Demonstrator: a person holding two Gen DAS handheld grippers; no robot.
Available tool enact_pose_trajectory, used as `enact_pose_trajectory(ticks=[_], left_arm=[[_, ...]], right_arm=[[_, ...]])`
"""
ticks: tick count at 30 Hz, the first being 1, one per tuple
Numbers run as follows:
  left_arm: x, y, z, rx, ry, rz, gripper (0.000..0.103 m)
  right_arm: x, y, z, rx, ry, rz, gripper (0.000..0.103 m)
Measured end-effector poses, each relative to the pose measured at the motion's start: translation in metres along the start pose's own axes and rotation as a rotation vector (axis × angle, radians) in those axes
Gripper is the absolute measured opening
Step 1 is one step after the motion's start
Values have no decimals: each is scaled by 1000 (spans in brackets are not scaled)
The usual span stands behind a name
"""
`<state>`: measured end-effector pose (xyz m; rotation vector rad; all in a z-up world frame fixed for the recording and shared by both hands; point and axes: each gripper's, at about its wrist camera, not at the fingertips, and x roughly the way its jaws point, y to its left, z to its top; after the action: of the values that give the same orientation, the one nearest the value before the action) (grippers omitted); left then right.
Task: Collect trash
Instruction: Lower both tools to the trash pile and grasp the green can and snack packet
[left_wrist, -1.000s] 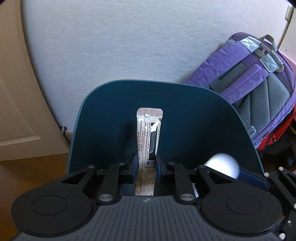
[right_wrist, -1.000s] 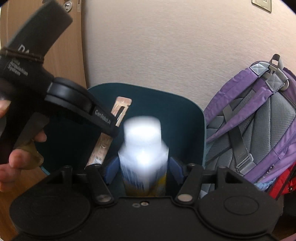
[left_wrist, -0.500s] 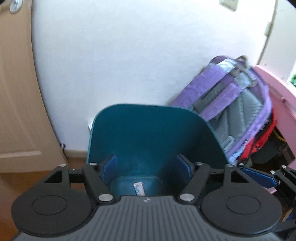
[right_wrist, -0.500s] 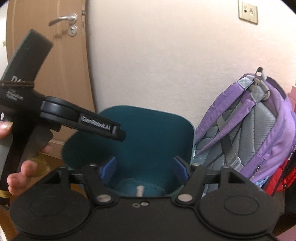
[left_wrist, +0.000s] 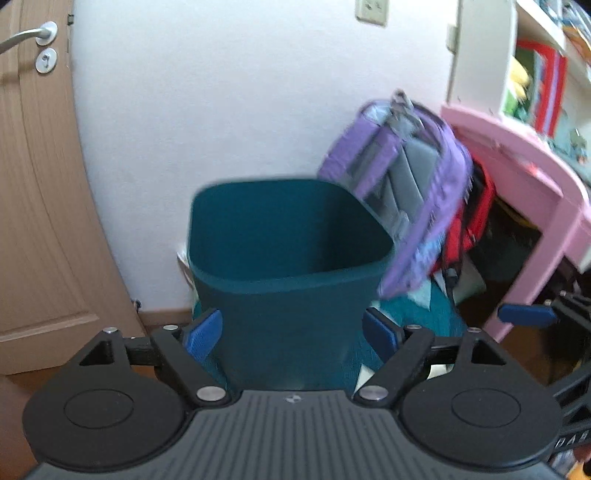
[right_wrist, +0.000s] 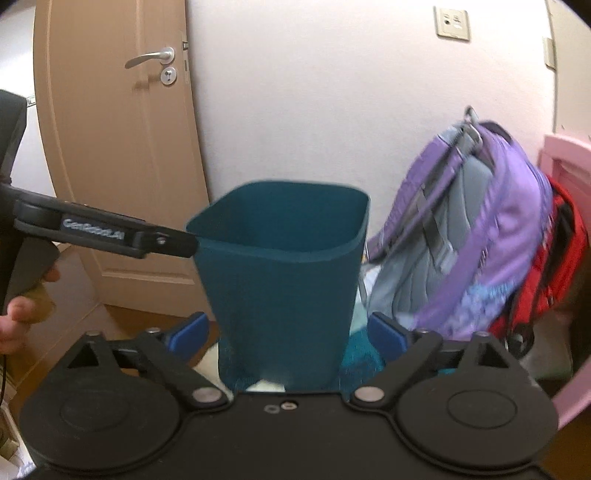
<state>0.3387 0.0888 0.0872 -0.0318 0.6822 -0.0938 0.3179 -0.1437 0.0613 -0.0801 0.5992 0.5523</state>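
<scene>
Dark teal plastic waste bin (left_wrist: 291, 254), square-mouthed and tapering downward, stands on the floor against the white wall (left_wrist: 229, 92), centred in both wrist views. The left hand-held gripper (left_wrist: 293, 332) sits on the near side of the bin; its blue-padded fingers (left_wrist: 203, 334) frame the bin's lower wall without touching it. Its jaws stand wide, have just been opening, and hold nothing. The right hand-held gripper (right_wrist: 288, 332) also sits near of the bin, its blue pads (right_wrist: 386, 332) spread to either side of the bin's base and apart from it. Its jaws too have just been opening, stand wide and grip nothing. In the right wrist view the left tool's black finger reaches in from the left to the bin's left rim, held by a person's hand (right_wrist: 18, 314) at the left edge. A purple and grey backpack (right_wrist: 472, 236) leans just right of the bin, with a red bag (right_wrist: 554, 266) behind it. A pink desk (left_wrist: 524, 173) stands farther right, and a tan wooden door (right_wrist: 118, 155) with a metal lever handle (right_wrist: 151, 57) stands left of the wall. The bin's contents are hidden from both views.
</scene>
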Motion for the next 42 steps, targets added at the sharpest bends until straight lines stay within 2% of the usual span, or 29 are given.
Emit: enact_pose_trajectory(ticks=[2, 8, 12, 17, 21, 25, 29, 32, 34, 38, 42], left_arm=[[1, -5, -21, 18, 21, 2, 84], [16, -28, -90, 120, 46, 36, 84], [44, -47, -134, 137, 122, 13, 84], [99, -64, -180, 69, 257, -34, 84], [149, -81, -218, 54, 342, -52, 84], [198, -98, -254, 98, 414, -42, 84], [246, -113, -289, 213, 483, -37, 84], [281, -121, -314, 299, 523, -53, 84], [304, -123, -328, 317, 556, -71, 84], [348, -120, -348, 273, 620, -111, 84], [385, -117, -368, 232, 682, -147, 84]], right_arm=[[-2, -3, -21, 14, 13, 2, 101], [9, -14, -90, 29, 85, -31, 103], [26, -31, -133, 46, 144, -79, 103], [53, -62, -178, 101, 211, -139, 103], [80, -97, -210, 203, 300, -140, 101], [113, -128, -238, 248, 406, -182, 101], [147, -148, -275, 228, 520, -228, 100], [170, -157, -306, 219, 608, -194, 99], [186, -158, -325, 179, 675, -161, 98], [216, -156, -363, 87, 784, -65, 93], [238, -155, -396, 57, 853, 12, 89]])
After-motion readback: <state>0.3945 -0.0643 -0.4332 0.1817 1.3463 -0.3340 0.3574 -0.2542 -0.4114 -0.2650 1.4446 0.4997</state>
